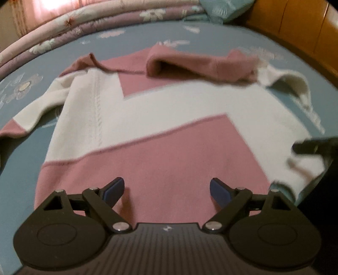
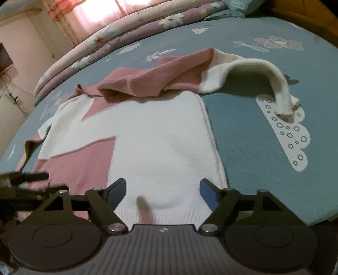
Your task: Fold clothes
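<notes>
A pink and white sweater [image 1: 160, 118] lies flat on the bed, its hem toward me. One sleeve is folded across the top of the body [image 2: 160, 80], its white part arching over the sheet at the right [image 2: 264, 72]. The other sleeve [image 1: 31, 114] stretches out to the left. My left gripper [image 1: 166, 190] hovers open above the pink lower panel, nothing between its fingers. My right gripper [image 2: 162, 190] stands open over the white hem [image 2: 169, 213], nothing between its pads. The right gripper's tip [image 1: 310, 146] shows at the left wrist view's right edge.
A blue-grey floral bedsheet [image 2: 253, 137] covers the bed. Folded floral quilts [image 1: 84, 23] lie stacked along the far side. A wooden headboard [image 1: 295, 25] rises at the far right. A curtain glows at the window [image 2: 95, 12]. The left gripper [image 2: 27, 179] appears at the right wrist view's left edge.
</notes>
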